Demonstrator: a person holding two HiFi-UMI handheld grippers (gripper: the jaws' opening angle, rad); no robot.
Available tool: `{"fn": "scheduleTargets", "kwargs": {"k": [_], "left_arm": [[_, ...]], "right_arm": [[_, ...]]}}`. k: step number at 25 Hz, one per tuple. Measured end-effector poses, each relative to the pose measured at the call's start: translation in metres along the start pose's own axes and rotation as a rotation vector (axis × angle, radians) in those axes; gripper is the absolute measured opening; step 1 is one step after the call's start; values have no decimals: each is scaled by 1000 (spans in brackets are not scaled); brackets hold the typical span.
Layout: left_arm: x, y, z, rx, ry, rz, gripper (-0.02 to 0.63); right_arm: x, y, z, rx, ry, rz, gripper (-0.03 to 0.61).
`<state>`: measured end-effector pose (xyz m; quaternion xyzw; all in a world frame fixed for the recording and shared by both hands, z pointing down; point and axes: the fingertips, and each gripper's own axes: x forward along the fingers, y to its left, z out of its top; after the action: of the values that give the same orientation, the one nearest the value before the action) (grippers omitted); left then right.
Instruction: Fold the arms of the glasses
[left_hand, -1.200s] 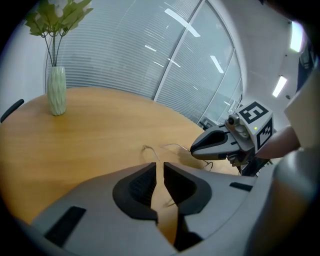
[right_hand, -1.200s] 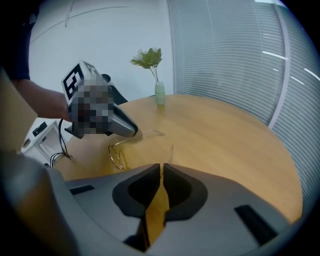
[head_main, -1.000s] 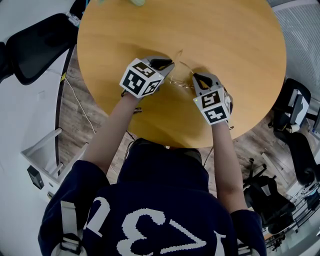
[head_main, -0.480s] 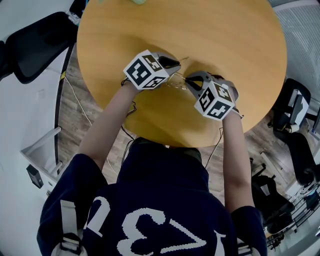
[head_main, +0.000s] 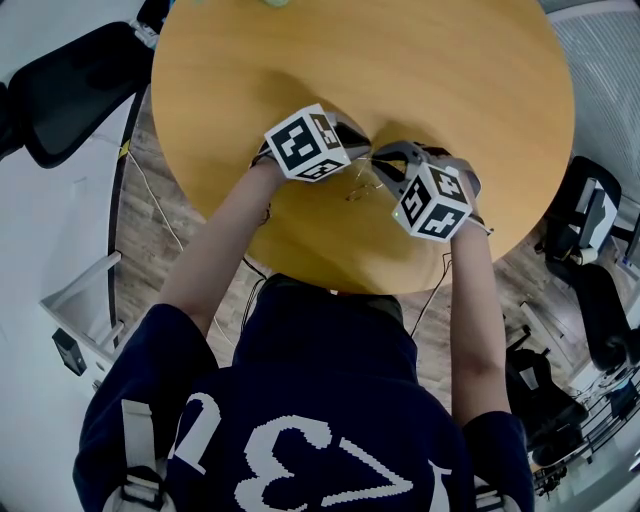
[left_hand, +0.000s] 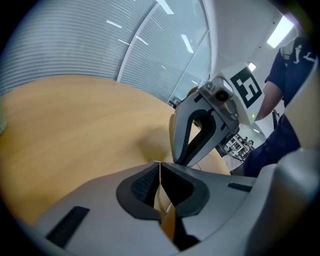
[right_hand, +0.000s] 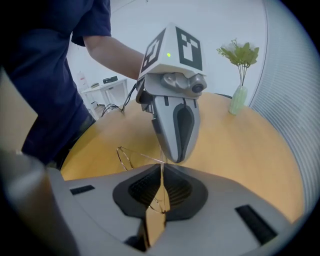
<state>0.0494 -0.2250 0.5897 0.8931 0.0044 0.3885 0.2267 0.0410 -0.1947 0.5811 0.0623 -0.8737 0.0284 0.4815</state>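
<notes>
Looks early: thin wire-framed glasses (head_main: 362, 186) over middle of round wooden surface (head_main: 450, 80), right tool (right_hand: 161, 167) clamped on frame, left tool (left_hand: 159, 165) just closed down, apparently pinching one arm (right_hand: 145, 158); nothing visibly folded, both arms left to do.

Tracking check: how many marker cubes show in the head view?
2. One cube on the left claw, another on the right claw, side by side over the table. None looks hidden.
</notes>
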Motion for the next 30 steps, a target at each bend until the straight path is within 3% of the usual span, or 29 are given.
{"fn": "scheduleTargets", "kwargs": {"k": [2,4,5,12,19,24,30], "left_arm": [[-3,0,-2,-19,-11,0,21],[-5,1,-4,-30,-16,2,21],[-6,0,-5,-34,-18,-1,21],[-3,-7,-10,-27,1,-25,21],[6,-17,-9,-15,8,-40,21],[-7,2,-5,-45,-51,70,21],[-55,32,6,-159,-248,254,21]], "right_arm": [[-9,1,0,32,-24,-1,42],[-20,2,0,75,-58,2,152],[-25,5,0,86,-69,4,167],[-19,26,-17,-58,47,-101,210],[-2,8,-15,52,58,-180,213],[-2,4,-10,101,35,-192,213],[-26,0,7,196,-122,-192,213]]}}
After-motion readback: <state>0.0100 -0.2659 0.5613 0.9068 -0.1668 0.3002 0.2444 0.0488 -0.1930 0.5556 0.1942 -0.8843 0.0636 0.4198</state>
